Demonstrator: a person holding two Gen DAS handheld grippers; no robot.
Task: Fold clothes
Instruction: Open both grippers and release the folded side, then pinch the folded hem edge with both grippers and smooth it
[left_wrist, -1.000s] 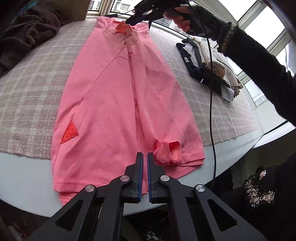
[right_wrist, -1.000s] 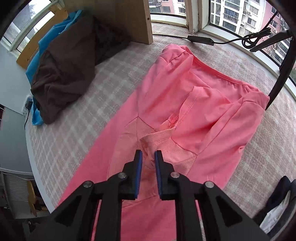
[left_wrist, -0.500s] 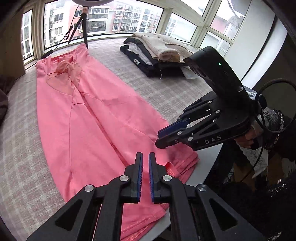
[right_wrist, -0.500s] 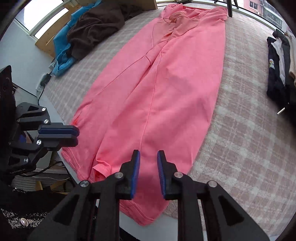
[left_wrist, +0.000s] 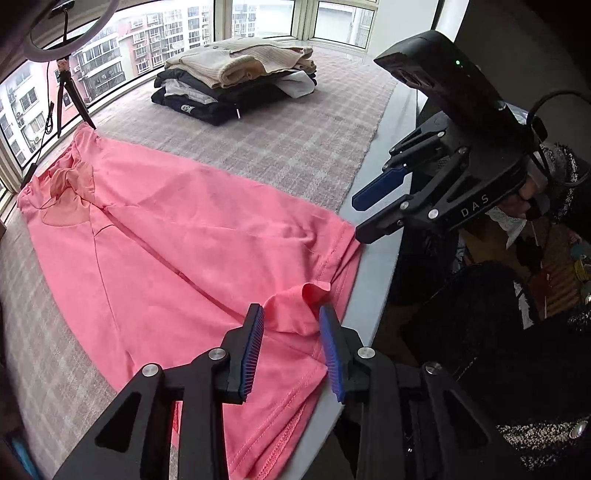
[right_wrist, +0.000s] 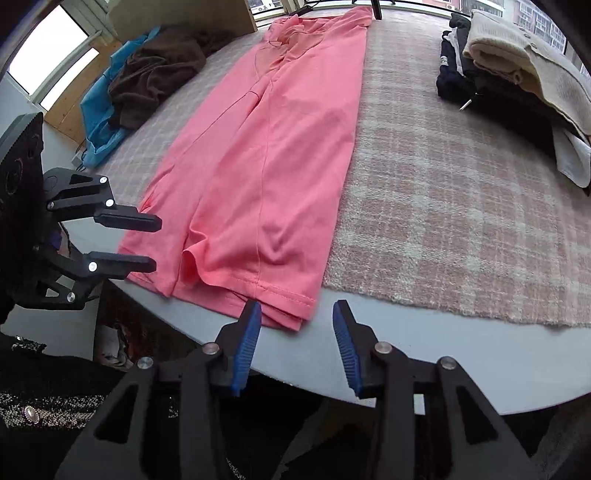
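A pink garment (left_wrist: 166, 240) (right_wrist: 266, 166) lies stretched out flat on a plaid blanket (right_wrist: 461, 221), its hem at the near table edge. My left gripper (left_wrist: 293, 332) (right_wrist: 155, 243) hovers over one hem corner, jaws opening, with a raised fold of the hem between the pads, which do not press on it. My right gripper (right_wrist: 297, 325) (left_wrist: 364, 214) is at the other hem corner, its jaws opening too. The corner tip lies just between its fingertips, not pinched. A person's dark sleeves hold both tools.
A stack of folded clothes (left_wrist: 236, 77) (right_wrist: 517, 74) sits on the blanket beside the garment. A heap of brown and blue clothes (right_wrist: 155, 77) lies on the other side. The grey table edge (right_wrist: 406, 362) runs under both grippers. A tripod (left_wrist: 70, 96) stands by the window.
The right gripper came from the garment's far waist end to the near hem. Both grippers went from shut to open. The left gripper rolled and shifted toward the hem corner.
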